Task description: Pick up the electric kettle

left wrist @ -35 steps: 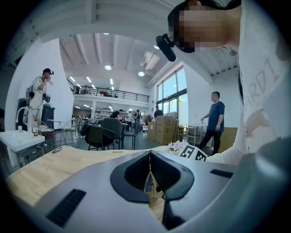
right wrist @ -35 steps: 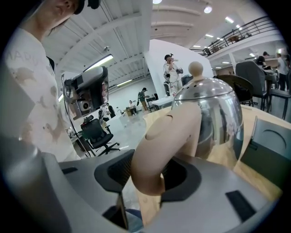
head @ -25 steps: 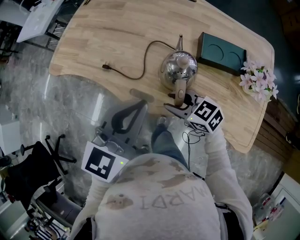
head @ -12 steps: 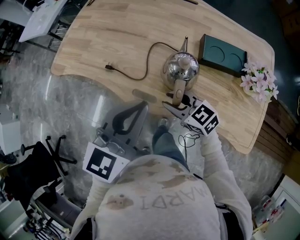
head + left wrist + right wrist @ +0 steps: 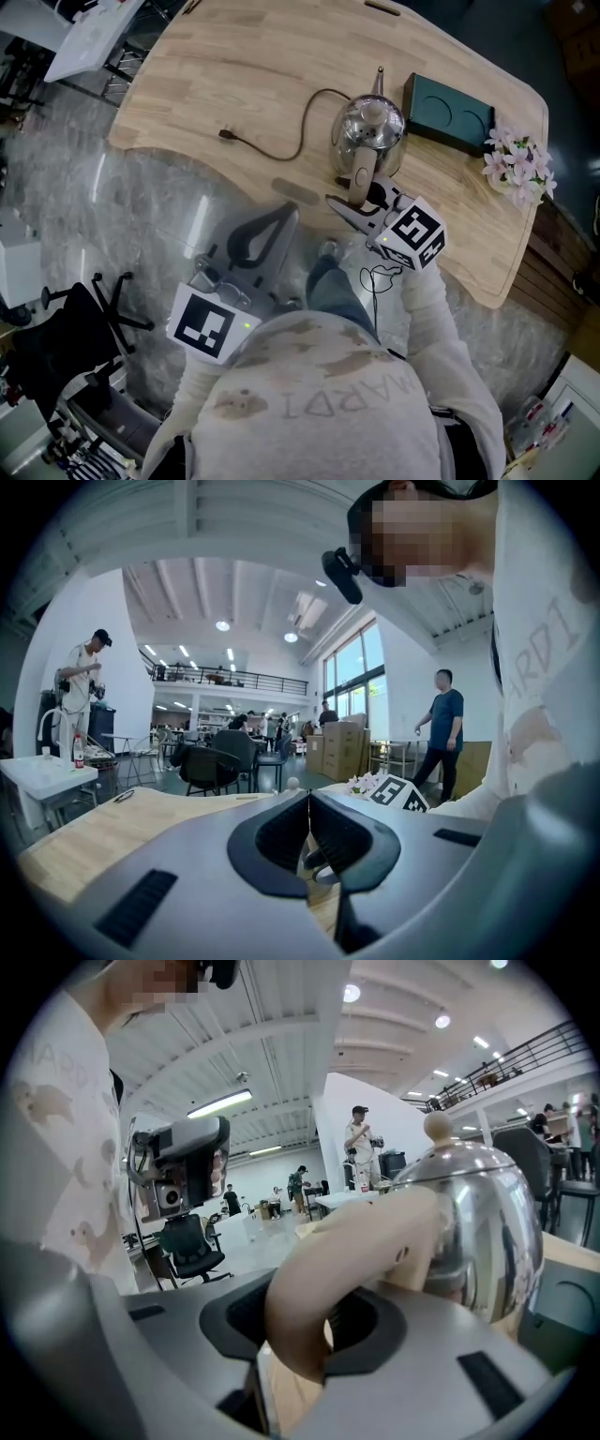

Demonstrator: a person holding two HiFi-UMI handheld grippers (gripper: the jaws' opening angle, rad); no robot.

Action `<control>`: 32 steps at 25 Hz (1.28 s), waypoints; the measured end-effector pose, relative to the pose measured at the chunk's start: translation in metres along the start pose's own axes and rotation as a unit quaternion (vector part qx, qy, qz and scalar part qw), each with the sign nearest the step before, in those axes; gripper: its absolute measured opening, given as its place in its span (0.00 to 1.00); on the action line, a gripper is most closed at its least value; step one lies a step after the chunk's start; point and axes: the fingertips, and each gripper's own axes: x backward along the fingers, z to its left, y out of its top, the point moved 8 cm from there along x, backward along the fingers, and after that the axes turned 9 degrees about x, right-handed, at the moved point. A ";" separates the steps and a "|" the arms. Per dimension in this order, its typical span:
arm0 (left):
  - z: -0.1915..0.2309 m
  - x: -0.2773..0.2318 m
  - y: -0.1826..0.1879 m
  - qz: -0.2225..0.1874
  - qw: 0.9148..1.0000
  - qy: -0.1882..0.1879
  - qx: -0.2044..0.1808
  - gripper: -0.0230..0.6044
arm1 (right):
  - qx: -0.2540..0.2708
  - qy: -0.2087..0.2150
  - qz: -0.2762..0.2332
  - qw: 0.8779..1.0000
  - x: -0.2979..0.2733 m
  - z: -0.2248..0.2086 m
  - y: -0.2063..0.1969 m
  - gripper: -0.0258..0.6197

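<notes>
The shiny steel electric kettle (image 5: 370, 131) is sitting on the wooden surface (image 5: 234, 75), its beige handle (image 5: 328, 1269) pointing into the right hand-held gripper (image 5: 359, 202), which is clamping it. The left hand-held gripper (image 5: 307, 803) is idling farther off, jaws together.

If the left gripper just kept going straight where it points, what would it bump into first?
Probably the electric kettle: its lid knob shows just past the left gripper's closed fingers, across the wooden table. Depth is unclear, so it might catch the table's edge first.
</notes>
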 end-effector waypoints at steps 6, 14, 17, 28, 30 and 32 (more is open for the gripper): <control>-0.002 0.013 0.007 -0.020 1.000 -0.009 -0.006 0.06 | -0.001 -0.017 -0.032 0.999 0.012 0.012 0.029 0.24; -0.013 0.041 0.010 -0.043 0.999 -0.023 -0.011 0.06 | 0.015 -0.041 -0.070 0.997 0.034 0.049 0.064 0.24; -0.018 0.055 0.011 -0.052 0.998 -0.029 -0.012 0.06 | 0.023 -0.047 -0.085 0.995 0.039 0.066 0.081 0.24; -0.055 0.134 -0.006 -0.073 0.995 -0.053 -0.029 0.06 | 0.046 -0.072 -0.103 0.991 0.059 0.170 0.110 0.24; -0.063 0.152 -0.009 -0.078 0.995 -0.059 -0.032 0.06 | 0.048 -0.078 -0.103 0.991 0.060 0.193 0.112 0.24; -0.071 0.170 -0.013 -0.081 0.994 -0.065 -0.035 0.06 | 0.047 -0.084 -0.105 0.990 0.063 0.217 0.114 0.24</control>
